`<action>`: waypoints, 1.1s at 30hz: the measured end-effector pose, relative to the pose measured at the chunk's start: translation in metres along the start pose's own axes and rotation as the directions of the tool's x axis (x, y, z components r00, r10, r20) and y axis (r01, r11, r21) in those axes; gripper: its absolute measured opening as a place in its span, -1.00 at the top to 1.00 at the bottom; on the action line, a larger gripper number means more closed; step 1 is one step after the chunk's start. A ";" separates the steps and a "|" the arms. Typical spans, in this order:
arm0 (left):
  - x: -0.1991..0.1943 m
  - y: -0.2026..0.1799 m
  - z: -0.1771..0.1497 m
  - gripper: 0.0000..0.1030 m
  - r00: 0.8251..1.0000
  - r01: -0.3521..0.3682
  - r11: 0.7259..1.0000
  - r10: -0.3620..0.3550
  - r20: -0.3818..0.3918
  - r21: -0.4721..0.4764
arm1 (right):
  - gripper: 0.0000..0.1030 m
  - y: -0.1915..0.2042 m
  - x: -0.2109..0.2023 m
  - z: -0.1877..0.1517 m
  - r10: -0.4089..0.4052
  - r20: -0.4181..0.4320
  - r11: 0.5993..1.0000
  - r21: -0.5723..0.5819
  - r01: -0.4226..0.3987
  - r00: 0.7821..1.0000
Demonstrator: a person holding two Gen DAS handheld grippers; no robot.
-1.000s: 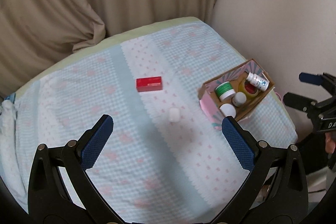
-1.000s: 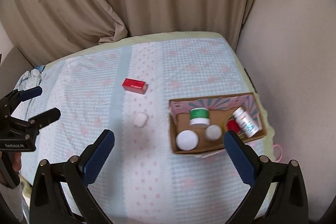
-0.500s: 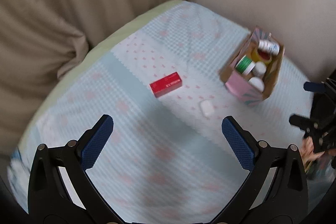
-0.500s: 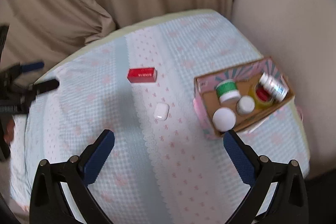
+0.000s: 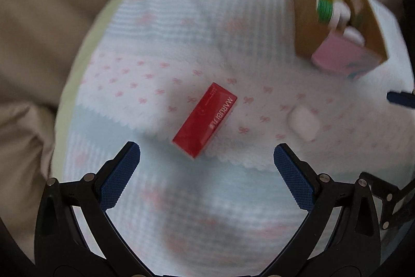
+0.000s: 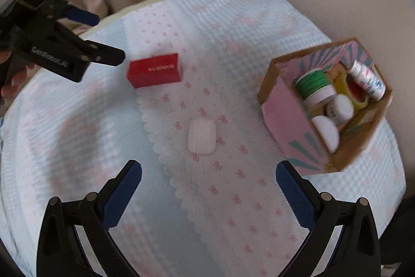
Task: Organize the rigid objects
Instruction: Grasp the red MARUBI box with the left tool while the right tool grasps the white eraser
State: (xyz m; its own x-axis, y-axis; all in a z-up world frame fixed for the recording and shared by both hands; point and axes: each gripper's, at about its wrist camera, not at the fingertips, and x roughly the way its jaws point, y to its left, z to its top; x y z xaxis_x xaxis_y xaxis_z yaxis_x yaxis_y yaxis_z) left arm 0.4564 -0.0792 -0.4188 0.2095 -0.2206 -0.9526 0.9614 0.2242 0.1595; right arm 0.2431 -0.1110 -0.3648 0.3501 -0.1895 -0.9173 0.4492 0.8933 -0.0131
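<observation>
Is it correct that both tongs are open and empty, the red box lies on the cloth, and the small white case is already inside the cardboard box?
Not quite. The small white case is not inside the cardboard box; it lies on the cloth, as the right wrist view shows. The rest holds: the left tongs and right tongs are open and empty, and the red box lies on the cloth.

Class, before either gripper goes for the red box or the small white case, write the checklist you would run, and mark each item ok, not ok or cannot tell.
1. Left gripper open and empty: ok.
2. Right gripper open and empty: ok.
3. Red box lies free ahead of the left gripper: ok.
4. White case lies free ahead of the right gripper: ok.
5. Cardboard box has room for both: cannot tell; jars fill most of it.
6. Left view sharp enough to aim: not ok, blurred.
</observation>
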 end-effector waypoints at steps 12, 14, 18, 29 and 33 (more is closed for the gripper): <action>0.103 -0.016 0.024 -0.54 0.990 0.061 0.971 -0.029 -0.137 0.231 | -0.49 0.008 0.113 0.023 -0.019 -0.087 0.989 0.148 0.032 0.996; 0.109 -0.020 0.024 -0.45 0.988 0.073 0.963 -0.034 -0.153 0.258 | -0.40 0.009 0.124 0.024 -0.008 -0.108 0.987 0.157 0.025 0.994; 0.120 -0.021 0.024 -0.02 0.983 0.055 0.961 -0.003 -0.185 0.272 | -0.31 0.012 0.135 0.026 -0.025 -0.123 0.988 0.150 0.043 0.992; 0.113 -0.026 0.023 0.17 0.982 0.027 0.966 0.023 -0.188 0.257 | 0.19 0.010 0.132 0.032 -0.013 -0.116 0.991 0.133 0.029 0.993; 0.096 -0.031 0.021 0.18 0.986 0.031 0.977 0.005 -0.169 0.213 | 0.19 0.006 0.125 0.027 0.003 -0.104 0.993 0.116 0.009 0.995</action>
State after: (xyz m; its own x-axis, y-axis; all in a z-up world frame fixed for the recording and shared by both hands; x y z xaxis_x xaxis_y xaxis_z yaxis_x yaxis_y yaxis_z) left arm 0.4508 -0.1270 -0.5100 0.1813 -0.0558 -0.9818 0.9834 0.0097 0.1811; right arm 0.3115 -0.1402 -0.4690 0.2644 -0.1435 -0.9537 0.5444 0.8385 0.0248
